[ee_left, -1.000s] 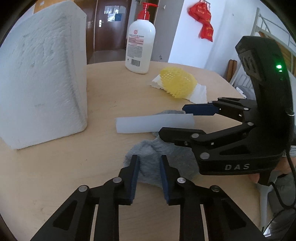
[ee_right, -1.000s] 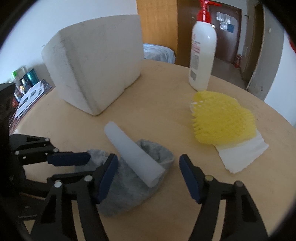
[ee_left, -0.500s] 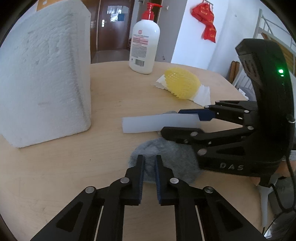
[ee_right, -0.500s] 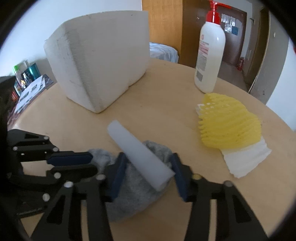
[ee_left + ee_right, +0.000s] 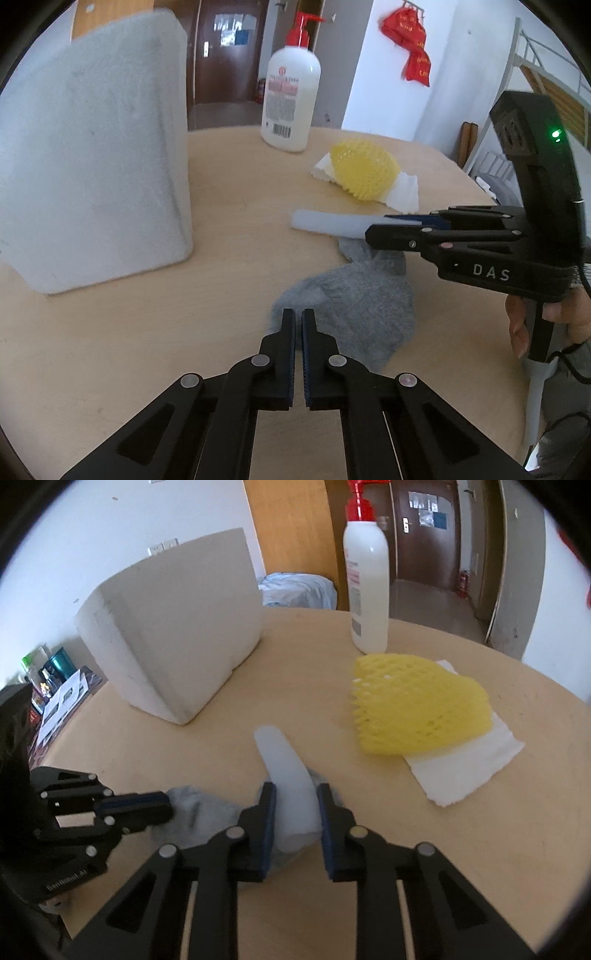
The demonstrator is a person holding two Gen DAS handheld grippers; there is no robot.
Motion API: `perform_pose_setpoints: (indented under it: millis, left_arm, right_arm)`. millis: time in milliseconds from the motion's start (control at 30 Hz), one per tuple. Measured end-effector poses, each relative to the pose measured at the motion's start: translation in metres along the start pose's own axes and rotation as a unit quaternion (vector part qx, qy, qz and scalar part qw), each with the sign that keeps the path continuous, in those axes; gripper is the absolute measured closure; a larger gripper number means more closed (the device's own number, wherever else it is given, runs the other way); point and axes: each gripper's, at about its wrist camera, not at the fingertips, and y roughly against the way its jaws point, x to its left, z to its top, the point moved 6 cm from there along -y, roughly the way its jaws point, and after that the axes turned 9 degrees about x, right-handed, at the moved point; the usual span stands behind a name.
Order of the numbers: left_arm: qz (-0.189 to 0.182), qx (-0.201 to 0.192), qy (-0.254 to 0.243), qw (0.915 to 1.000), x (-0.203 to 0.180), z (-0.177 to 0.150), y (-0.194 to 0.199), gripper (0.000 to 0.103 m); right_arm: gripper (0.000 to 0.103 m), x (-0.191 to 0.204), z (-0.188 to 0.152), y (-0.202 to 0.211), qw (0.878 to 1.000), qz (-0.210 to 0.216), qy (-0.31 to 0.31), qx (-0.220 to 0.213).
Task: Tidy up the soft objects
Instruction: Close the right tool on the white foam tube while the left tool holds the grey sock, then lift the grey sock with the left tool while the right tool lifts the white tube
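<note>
Both pairs of tongs have just been closing, and each now has its own soft thing: the right gripper has drawn its jaws in onto the white foam tube, which sits squeezed between the two blue pads with its far end poking out ahead of the tips, while the left gripper has its jaws together, pinching the near edge of the grey sock that spreads out just beyond and to the right of its tips. Compared with a second ago, when the right jaws stood wide on either side of the tube and the left jaws were apart over the sock, the tube looks lifted at its gripped end off the sock. I judge this the point where the two tangled items can be parted. The yellow foam net on its white tissue lies untouched well ahead of the right tongs, the big foam block far left of the left ones
</note>
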Motion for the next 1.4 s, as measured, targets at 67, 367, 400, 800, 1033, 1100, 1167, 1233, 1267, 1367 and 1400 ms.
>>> perform_pose_setpoints:
  millis: [67, 367, 400, 800, 1033, 1100, 1167, 1233, 1267, 1367, 1400]
  left_arm:
    - [-0.001, -0.008, -0.007, 0.9999, -0.003, 0.001, 0.005, 0.100]
    - [-0.012, -0.001, -0.052, 0.9986, -0.030, 0.001, 0.001, 0.087]
    - [-0.012, 0.000, -0.052, 0.9986, -0.030, 0.001, 0.000, 0.079]
    - [-0.008, 0.004, -0.075, 0.9972, -0.042, 0.007, -0.013, 0.026]
    - [-0.004, 0.020, -0.067, 0.9976, -0.040, 0.006, -0.025, 0.034]
    - [0.011, 0.018, -0.071, 0.9973, -0.040, 0.006, -0.025, 0.045]
    - [0.013, 0.016, -0.074, 0.9971, -0.041, 0.006, -0.025, 0.056]
    - [0.009, 0.013, -0.078, 0.9969, -0.042, 0.005, -0.023, 0.072]
    - [0.011, 0.012, -0.078, 0.9968, -0.041, 0.004, -0.022, 0.079]
    - [0.012, 0.012, -0.075, 0.9971, -0.040, 0.002, -0.020, 0.091]
    - [0.012, 0.011, -0.073, 0.9972, -0.038, 0.002, -0.020, 0.091]
  right_arm:
    - [0.078, 0.003, 0.000, 0.000, 1.000, 0.005, 0.002, 0.000]
    - [0.078, -0.004, 0.000, 0.000, 1.000, 0.019, -0.013, 0.001]
    - [0.078, -0.004, -0.001, -0.001, 1.000, 0.018, -0.012, 0.001]
    - [0.078, -0.006, -0.001, 0.000, 1.000, 0.025, -0.012, 0.002]
    - [0.078, -0.006, -0.001, 0.003, 0.999, 0.033, -0.016, -0.001]
    - [0.078, -0.007, -0.001, 0.004, 0.999, 0.031, -0.016, -0.002]
    - [0.078, -0.007, -0.001, 0.004, 0.999, 0.030, -0.015, -0.003]
    - [0.078, -0.007, -0.002, 0.005, 0.999, 0.030, -0.015, -0.004]
    - [0.078, -0.007, -0.001, 0.005, 0.999, 0.031, -0.015, -0.005]
    - [0.078, -0.007, -0.001, 0.006, 0.999, 0.031, -0.015, -0.008]
    - [0.078, -0.007, -0.001, 0.007, 0.999, 0.032, -0.015, -0.009]
